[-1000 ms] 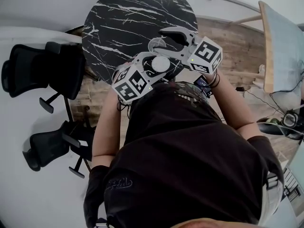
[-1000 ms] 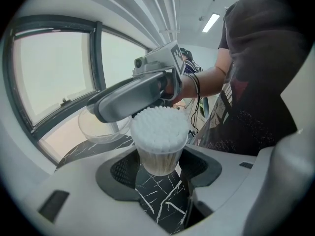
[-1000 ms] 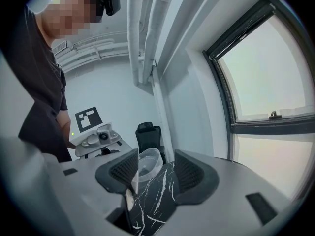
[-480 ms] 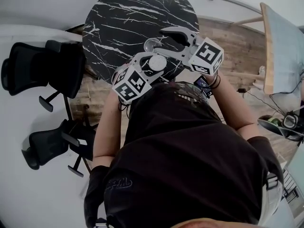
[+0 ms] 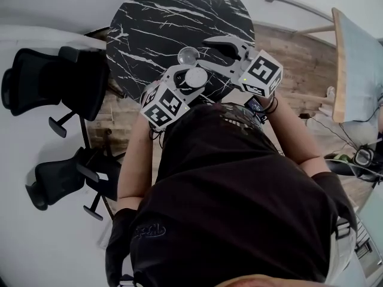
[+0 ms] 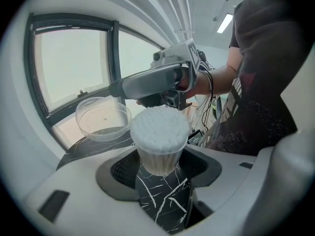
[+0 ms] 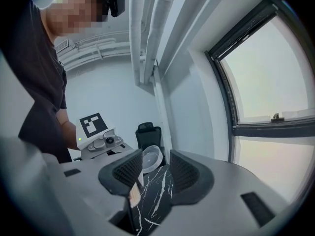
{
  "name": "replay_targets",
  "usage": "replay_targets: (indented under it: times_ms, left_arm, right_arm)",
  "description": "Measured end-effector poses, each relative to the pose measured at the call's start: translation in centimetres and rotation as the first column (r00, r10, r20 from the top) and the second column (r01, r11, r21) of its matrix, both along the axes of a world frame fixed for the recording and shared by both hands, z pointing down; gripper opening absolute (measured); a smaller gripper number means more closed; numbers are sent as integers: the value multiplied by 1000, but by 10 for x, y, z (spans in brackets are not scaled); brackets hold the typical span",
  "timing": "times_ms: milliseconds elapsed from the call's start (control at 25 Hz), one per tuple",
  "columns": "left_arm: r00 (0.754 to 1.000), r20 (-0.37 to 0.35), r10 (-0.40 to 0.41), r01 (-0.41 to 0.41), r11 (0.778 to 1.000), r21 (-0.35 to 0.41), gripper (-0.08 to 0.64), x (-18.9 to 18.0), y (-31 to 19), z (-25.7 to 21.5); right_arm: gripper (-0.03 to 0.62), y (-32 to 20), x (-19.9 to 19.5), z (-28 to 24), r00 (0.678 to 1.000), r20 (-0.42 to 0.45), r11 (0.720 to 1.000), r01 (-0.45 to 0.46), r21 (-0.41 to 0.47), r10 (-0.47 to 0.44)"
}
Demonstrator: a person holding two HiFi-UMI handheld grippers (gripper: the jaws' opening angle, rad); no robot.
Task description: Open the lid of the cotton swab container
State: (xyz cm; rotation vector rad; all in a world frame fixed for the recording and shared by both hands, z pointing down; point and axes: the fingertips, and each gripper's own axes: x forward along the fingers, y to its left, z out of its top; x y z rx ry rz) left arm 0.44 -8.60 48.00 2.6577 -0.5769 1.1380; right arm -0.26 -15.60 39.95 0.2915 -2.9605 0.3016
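Now lid [image 6: 102,119] lies off on worktop [image 5: 161,17]; left fingers [image 6: 118,168] clamp the open container [image 6: 157,162]. Tipping that hand would spill swabs [image 6: 158,129]. Empty right fingers [image 7: 184,173], half open, have just been closing.

The head view looks steeply down on the table [image 5: 161,17] from high above. The left gripper view sits close over the table, facing a window [image 6: 69,68]; the right gripper view looks nearly level across it. All share table and lid [image 5: 188,55].
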Motion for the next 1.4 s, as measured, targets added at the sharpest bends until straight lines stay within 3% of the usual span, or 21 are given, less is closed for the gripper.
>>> replay_targets:
  times_ms: [360,800,1400]
  left_arm:
    - [990,-50,-132,134,991,29,257,-19,-17,-6]
    - [963,-74,-260,263,965,25,258,-19,-17,10]
    - [958,-81,-275,276,961,2,258,-10,-11,18]
  right_arm:
    - [95,5,4,23,998,-56,999,-39,-10,38]
    - [28,29,19,67,989,-127,995,-80,-54,73]
    - [21,39,32,73,984,-160,996,-81,-31,75]
